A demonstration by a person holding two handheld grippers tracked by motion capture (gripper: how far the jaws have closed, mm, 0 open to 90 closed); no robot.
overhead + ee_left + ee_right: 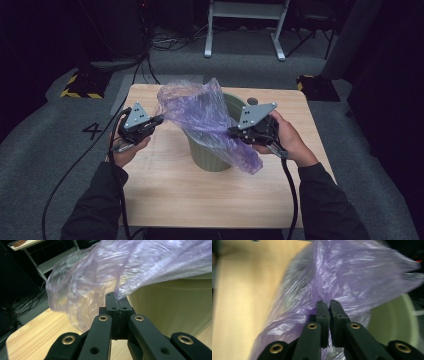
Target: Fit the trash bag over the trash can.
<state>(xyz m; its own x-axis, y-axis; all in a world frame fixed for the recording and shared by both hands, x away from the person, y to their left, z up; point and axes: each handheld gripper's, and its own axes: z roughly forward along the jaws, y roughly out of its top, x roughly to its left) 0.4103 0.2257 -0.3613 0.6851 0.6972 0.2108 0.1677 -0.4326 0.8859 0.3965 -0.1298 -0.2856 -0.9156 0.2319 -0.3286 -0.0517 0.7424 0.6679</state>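
Left gripper (159, 119) and right gripper (231, 131), each clamped on an edge of the translucent purple bin bag (200, 112), hold it stretched above the green waste bin (210, 160). Thin film pinched at small points may tear or slip free if the hands pull further apart; dragging it over the rim could tip the light bin. The bin stands near the centre of a pale wooden table (165, 200). Around it lie grey carpet, trailing cables and a white frame (245, 30) in a dark room.
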